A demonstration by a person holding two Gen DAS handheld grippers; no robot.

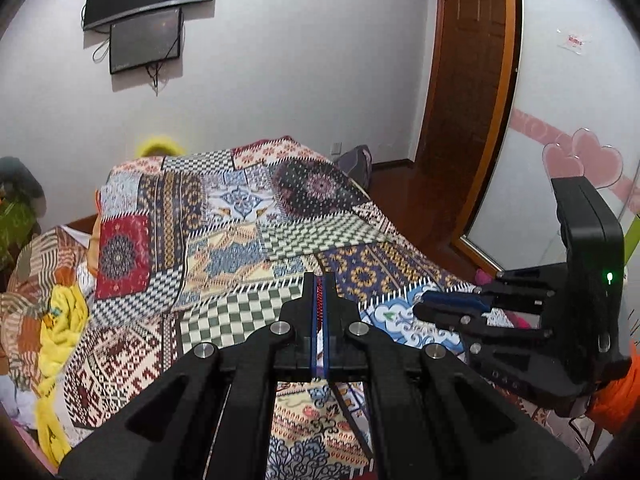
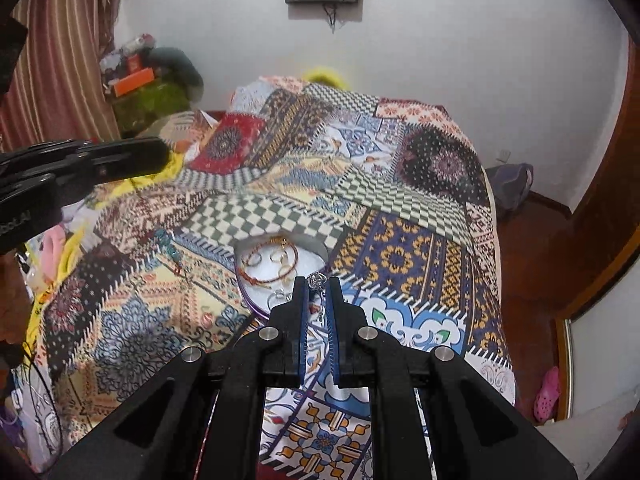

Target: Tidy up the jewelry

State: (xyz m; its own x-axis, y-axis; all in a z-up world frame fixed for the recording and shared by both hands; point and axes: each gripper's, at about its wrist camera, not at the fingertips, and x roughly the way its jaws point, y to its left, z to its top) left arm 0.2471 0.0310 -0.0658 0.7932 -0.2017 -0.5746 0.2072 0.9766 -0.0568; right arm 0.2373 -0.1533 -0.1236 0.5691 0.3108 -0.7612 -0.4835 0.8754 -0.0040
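Observation:
My left gripper (image 1: 319,278) is shut on a strand of small red beads (image 1: 319,300) that shows between its blue pads, held above the patchwork bedspread (image 1: 224,216). In the right wrist view my right gripper (image 2: 319,286) is shut on a silvery bead (image 2: 316,280) with a thin chain hanging below it. Just beyond its fingertips a white jewelry tray with a purple rim (image 2: 251,303) lies on the bed. The tray holds orange-red bangles (image 2: 256,276) and gold rings (image 2: 283,270). A turquoise beaded piece (image 2: 166,244) lies left of the tray. Each gripper shows in the other's view: the right gripper (image 1: 420,306), the left gripper (image 2: 160,156).
Yellow cloth (image 1: 60,320) is bunched at the bed's left edge. A wooden door (image 1: 464,92) and a mirrored wardrobe (image 1: 560,120) stand to the right. Two dark screens (image 1: 144,40) hang on the far wall. A pink shoe (image 2: 547,394) lies on the floor.

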